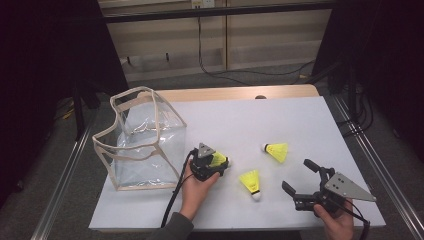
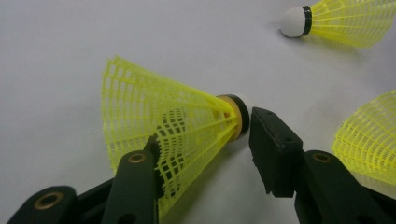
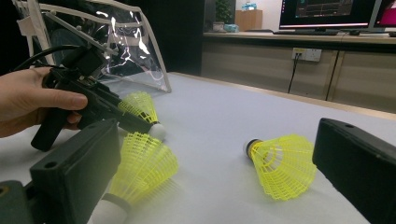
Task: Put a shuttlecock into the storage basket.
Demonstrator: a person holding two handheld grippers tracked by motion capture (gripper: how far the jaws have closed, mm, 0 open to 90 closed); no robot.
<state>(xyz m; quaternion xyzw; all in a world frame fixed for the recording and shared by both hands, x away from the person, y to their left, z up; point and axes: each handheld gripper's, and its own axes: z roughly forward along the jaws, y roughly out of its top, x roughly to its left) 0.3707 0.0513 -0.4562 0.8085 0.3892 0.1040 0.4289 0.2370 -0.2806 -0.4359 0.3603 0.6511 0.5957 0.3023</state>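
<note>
1. Here, the yellow plastic mesh shuttlecock (image 2: 159,121) with a black-banded cork tip lies on its side on the white table (image 1: 300,120), between the jaws of your left gripper (image 2: 205,140).
2. One jaw already sits against the netted skirt. The other stands just beside the cork end, and I cannot tell whether it touches. The jaws are partly closed, with no firm hold showing.
3. In the high view, your left hand (image 1: 195,187) holds that gripper just right of the clear plastic bag (image 1: 145,140) with beige trim, which stands open.
4. A second yellow shuttlecock (image 1: 251,182) lies near, its white tip towards you; a third (image 1: 276,151) lies farther right.
5. Your right gripper (image 1: 300,177) rests at the table's near right, its jaws wide apart and holding nothing.
</note>
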